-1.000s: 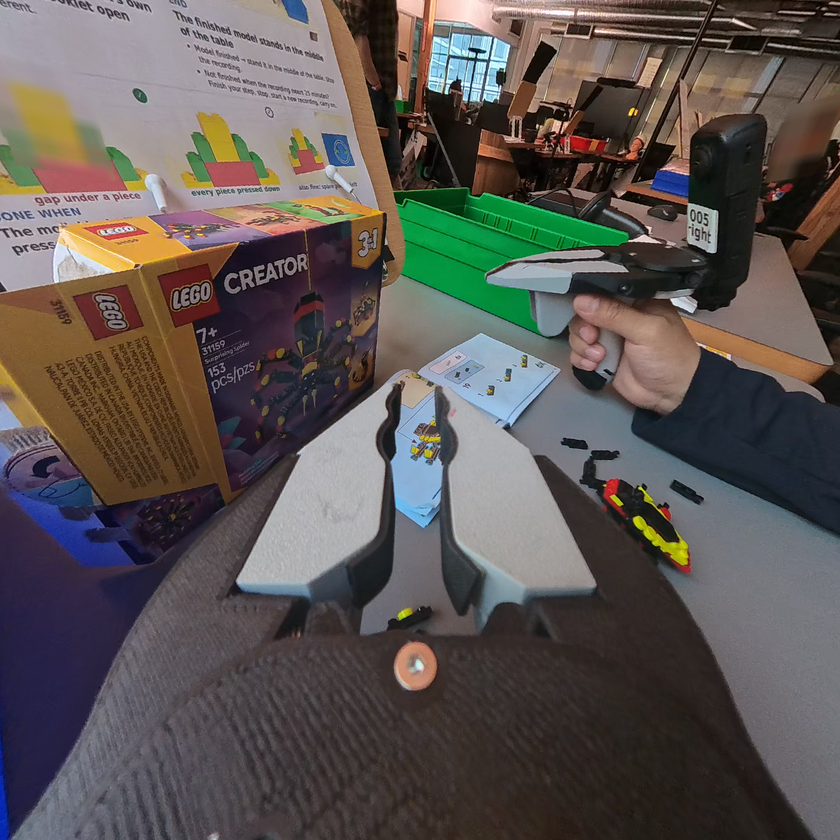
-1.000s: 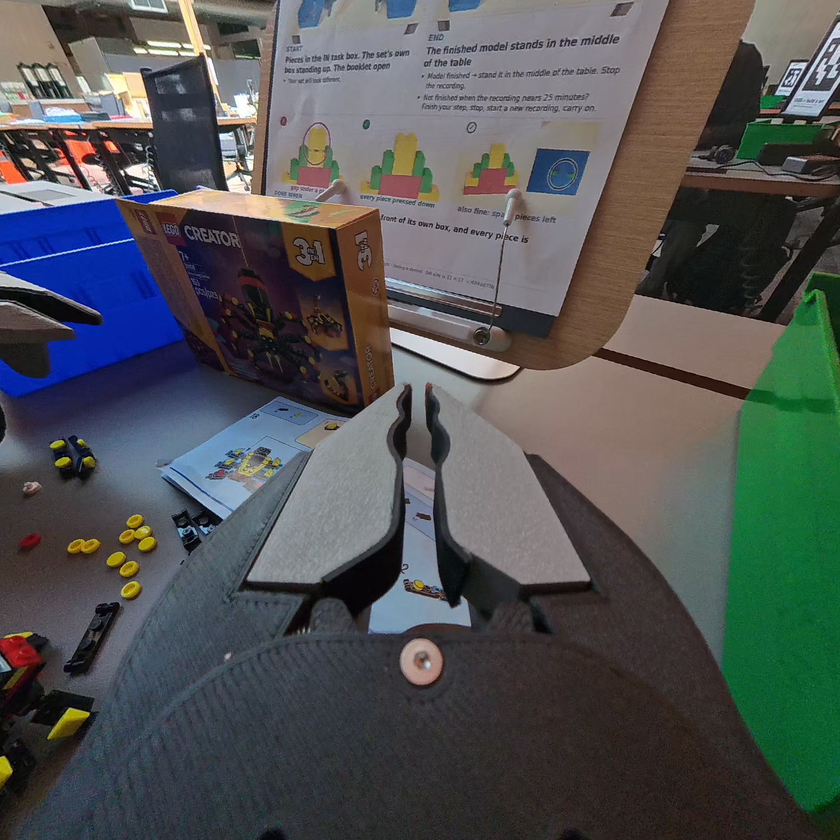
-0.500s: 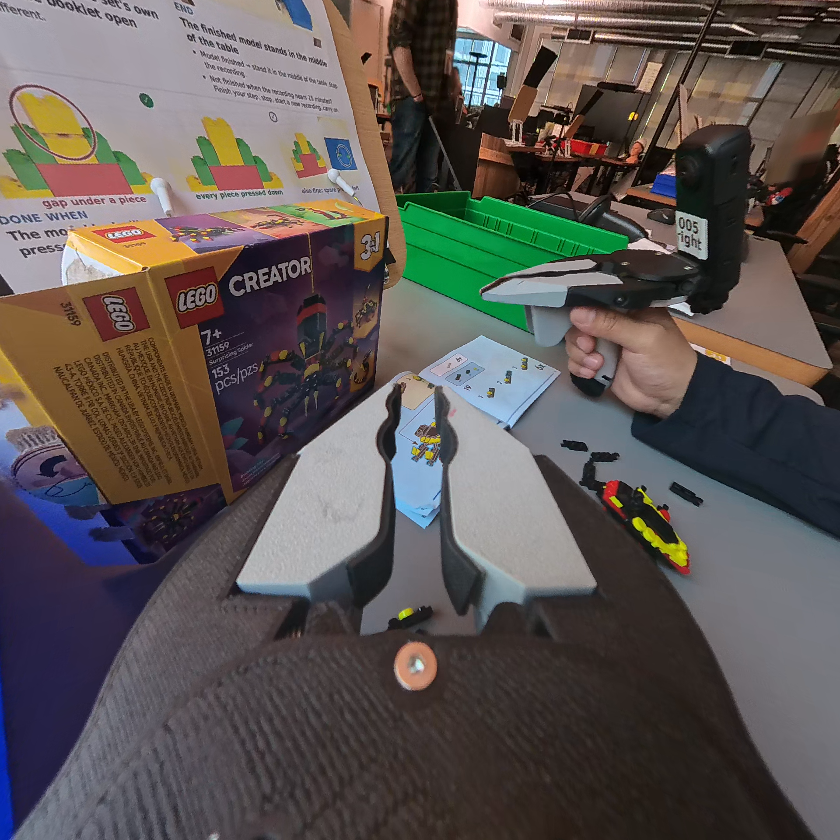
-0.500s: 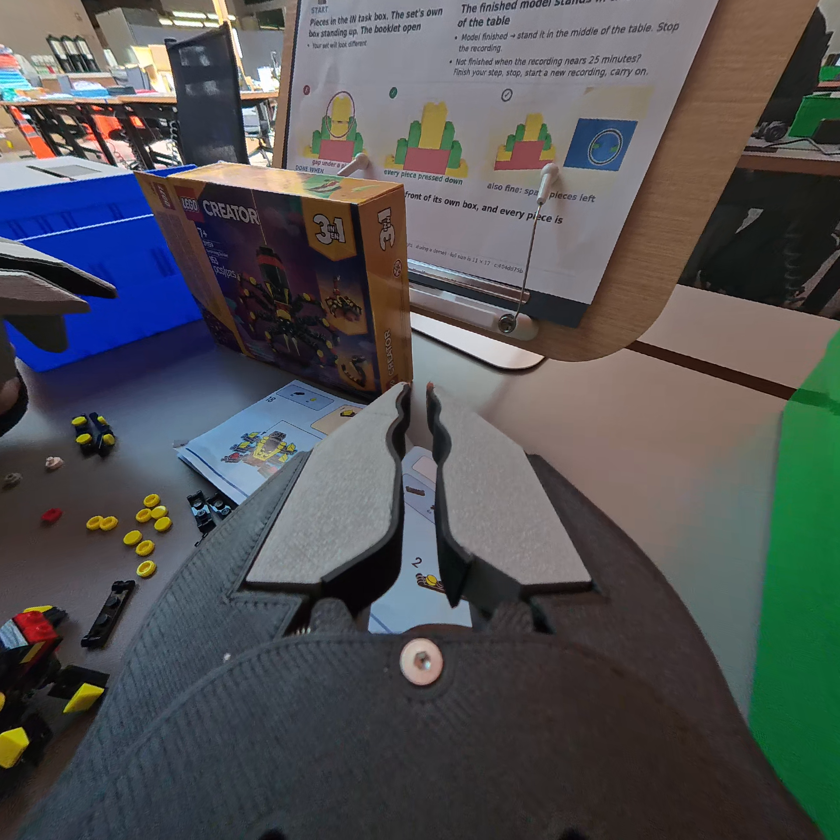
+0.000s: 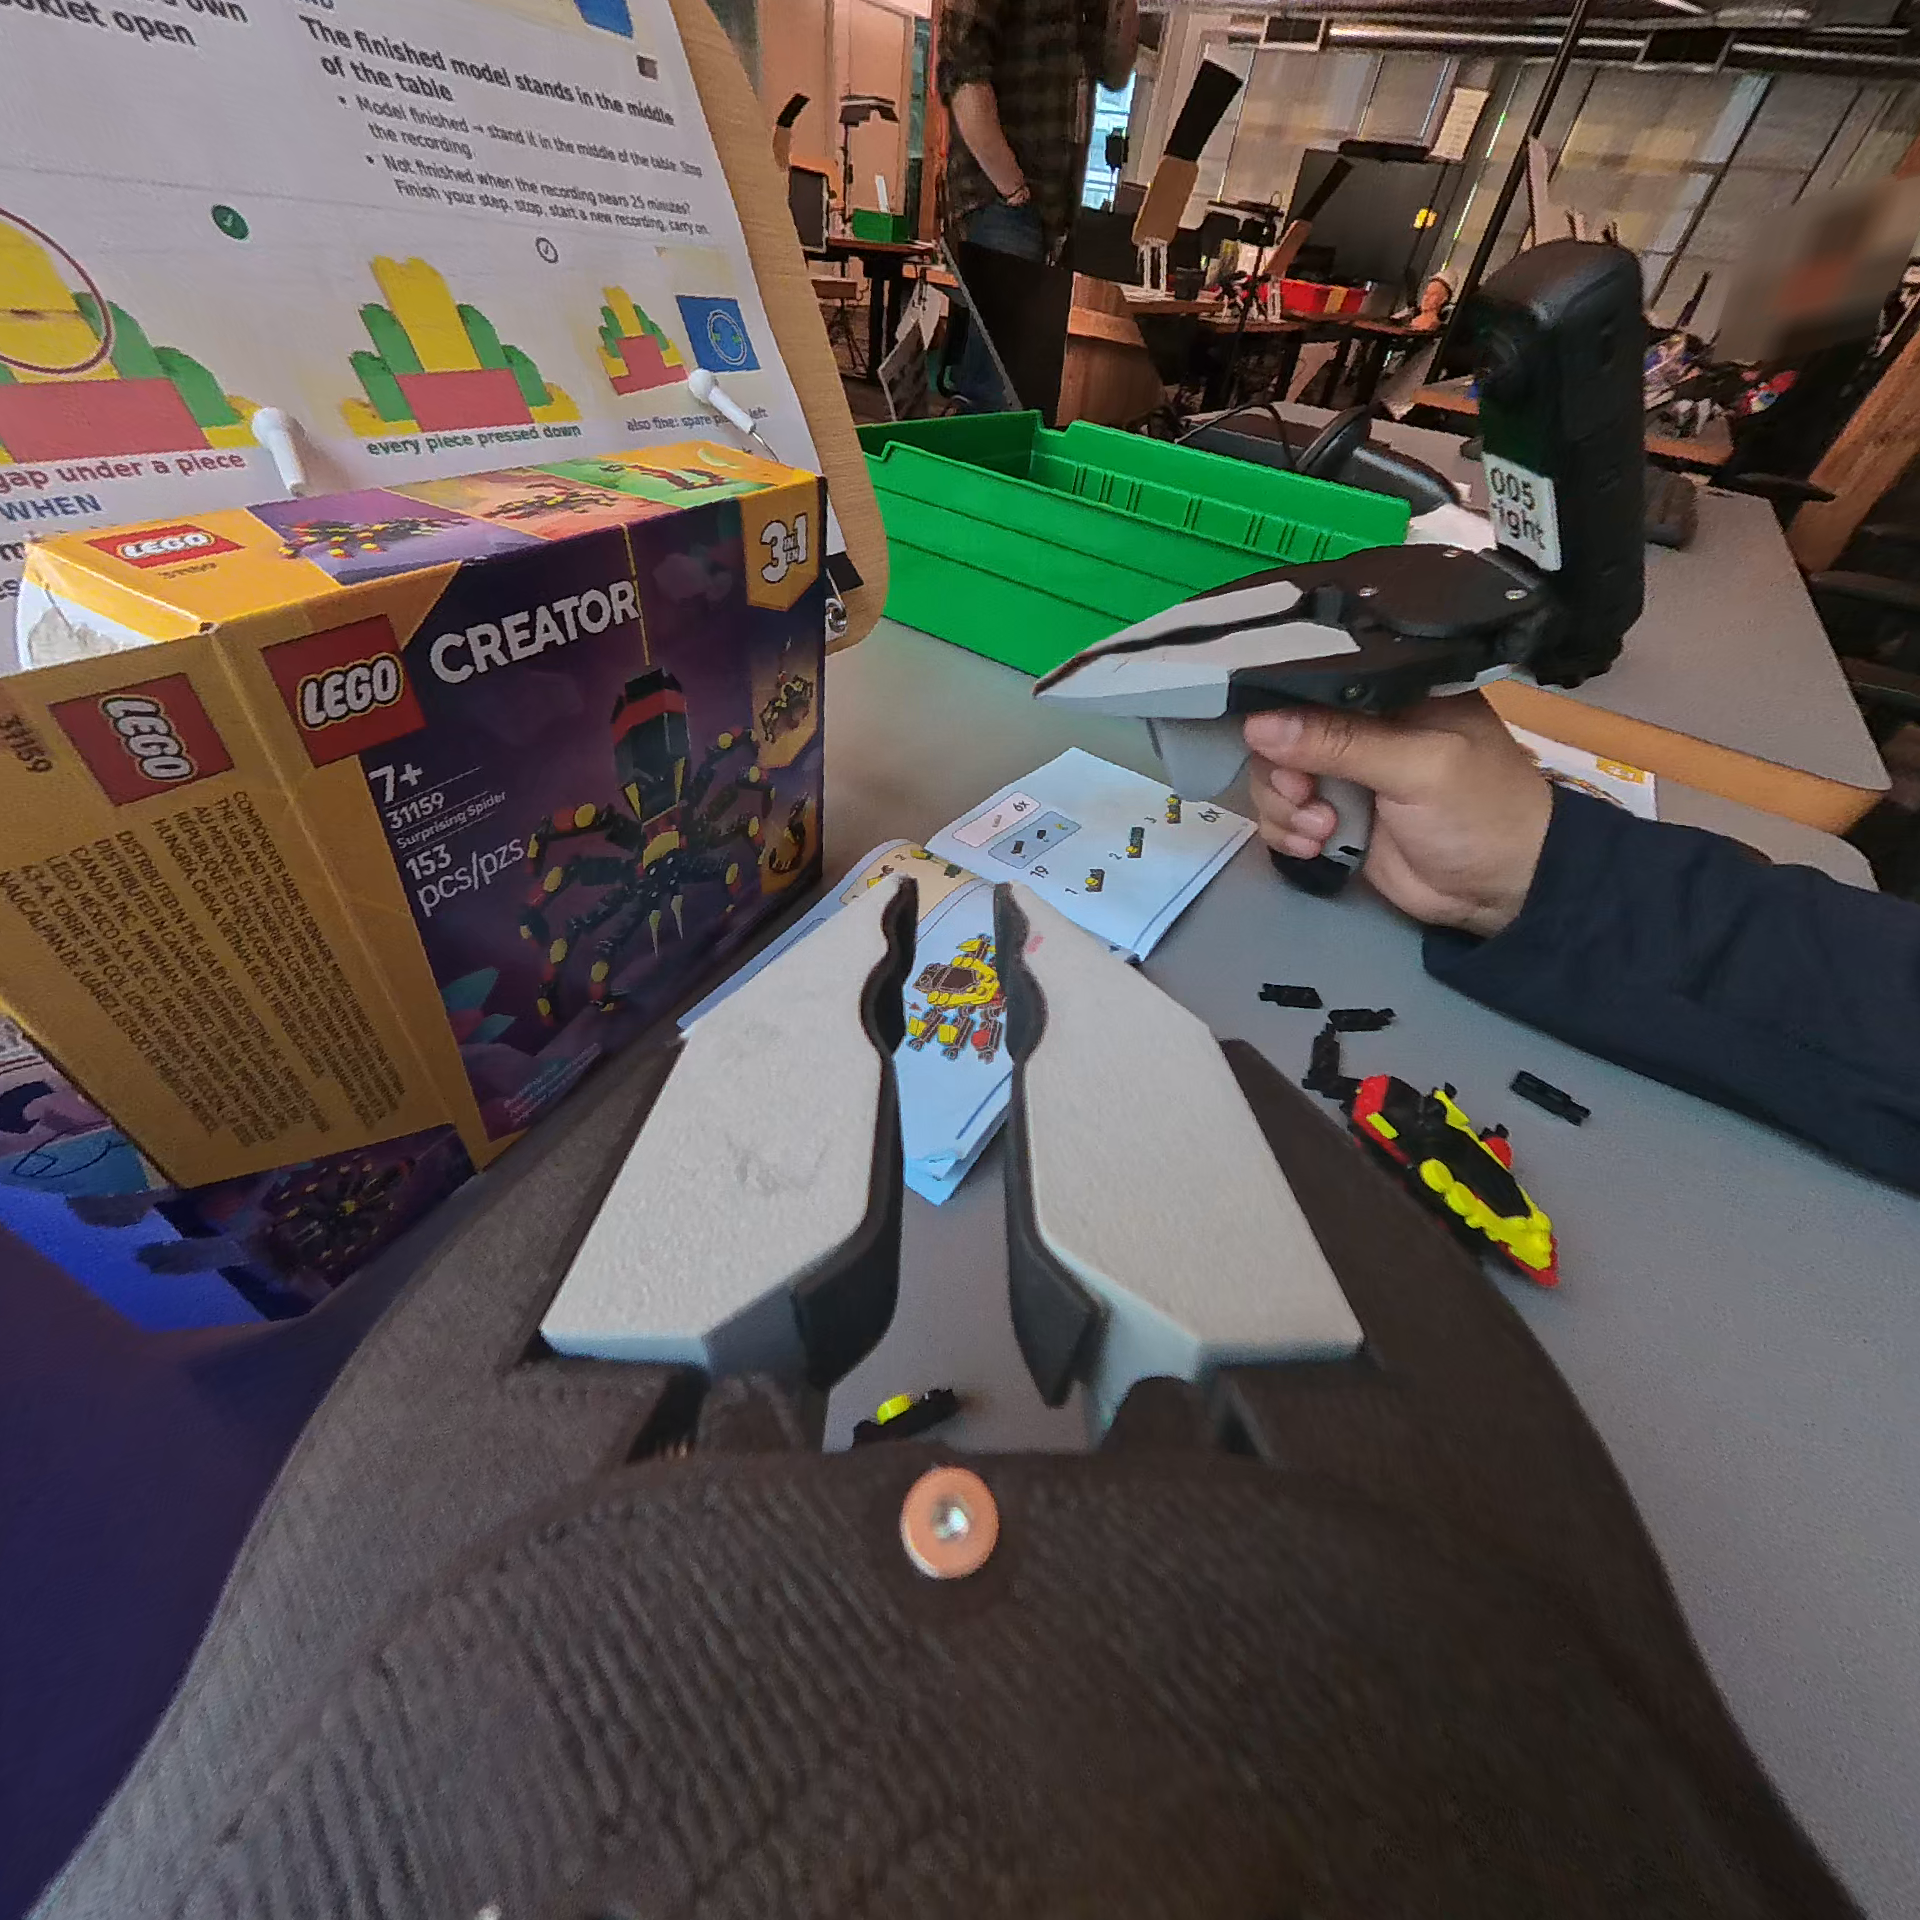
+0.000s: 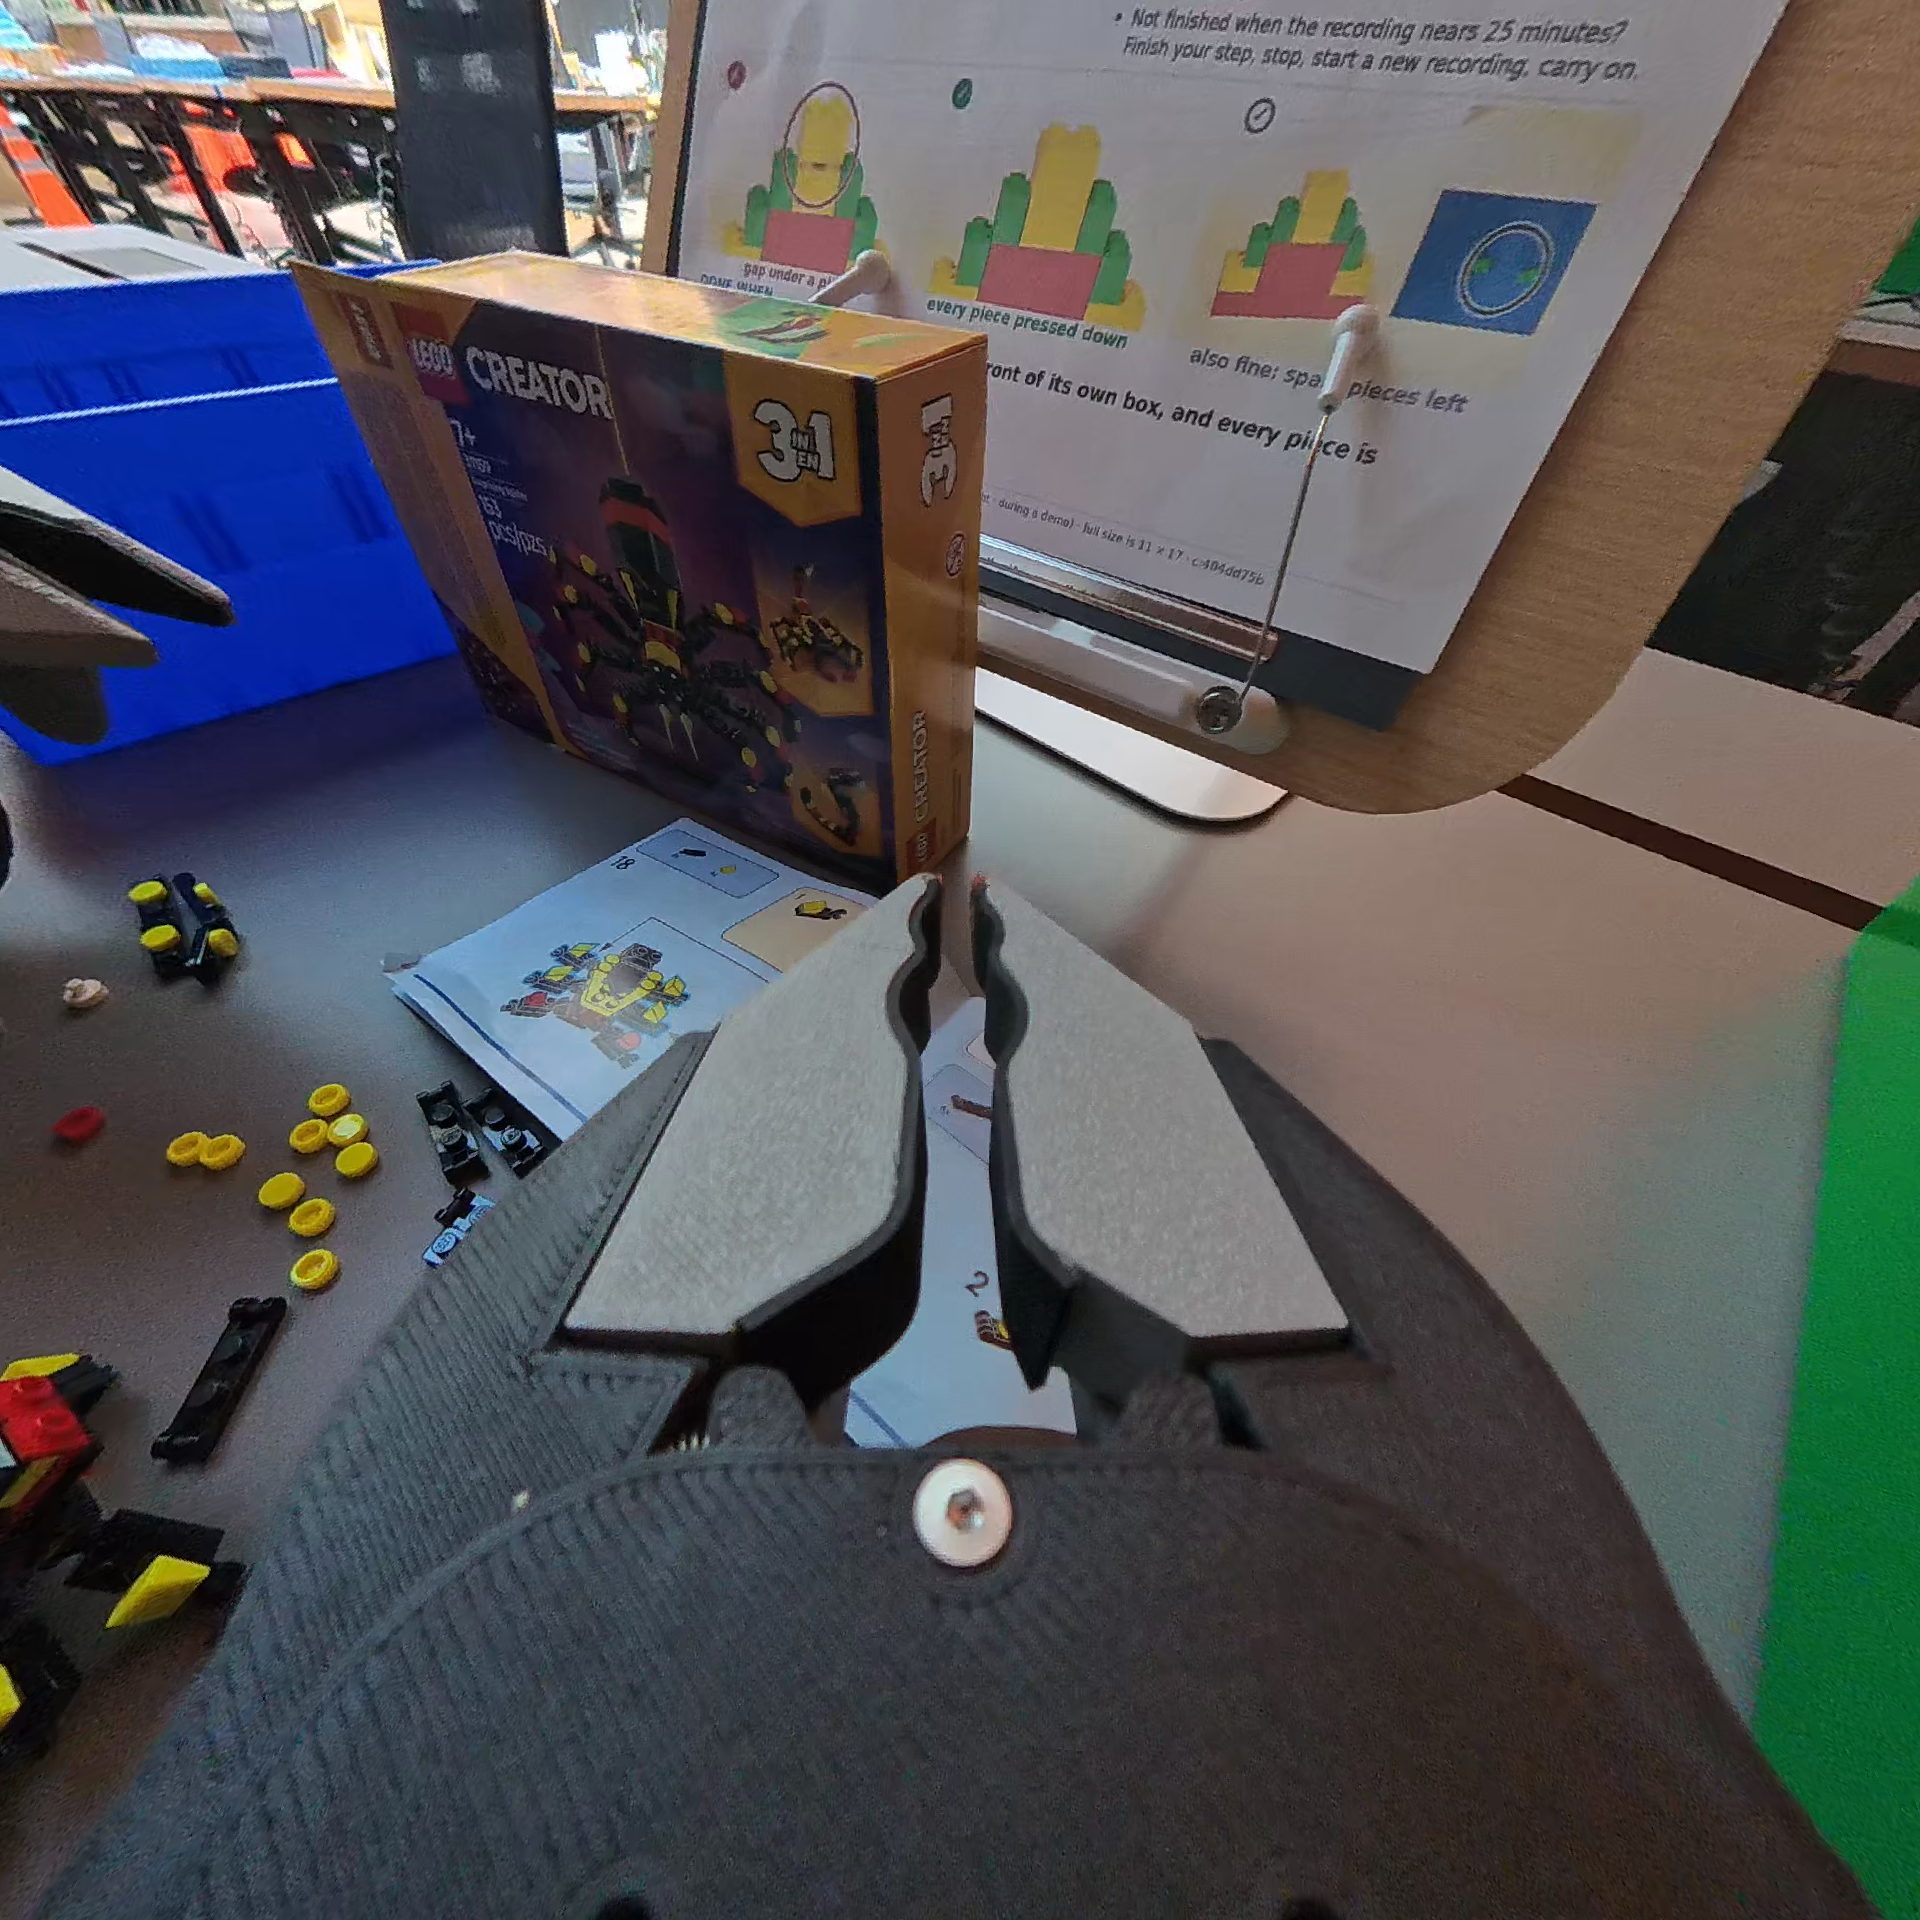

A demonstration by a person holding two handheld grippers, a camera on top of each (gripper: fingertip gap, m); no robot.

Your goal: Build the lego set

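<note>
The lego box [image 5: 468, 790] stands upright at the back, also in the right wrist view [image 6: 675, 540]. The open booklet [image 5: 1091, 842] lies in front of it [image 6: 582, 977]. A partly built red, yellow and black model [image 5: 1455, 1174] lies on the table, at the left edge of the right wrist view [image 6: 42, 1455]. My left gripper [image 5: 951, 904] hovers over the booklet, jaws nearly together, empty. My right gripper [image 6: 954, 894] hovers over the booklet's right page, shut and empty; it shows held in a hand [image 5: 1055, 684].
Several yellow round pieces [image 6: 312, 1143], black pieces [image 6: 478, 1127] and a small black-yellow sub-assembly [image 6: 182, 925] lie loose. A green bin [image 5: 1091, 520] stands right, a blue bin [image 6: 208, 468] left, an instruction board [image 6: 1143, 312] behind. A person [image 5: 1008, 156] stands far back. There is about 15 cm between the tips of the two grippers.
My right gripper has moved down and closer to the box and booklet. My left gripper has hardly moved. Both stay empty.
</note>
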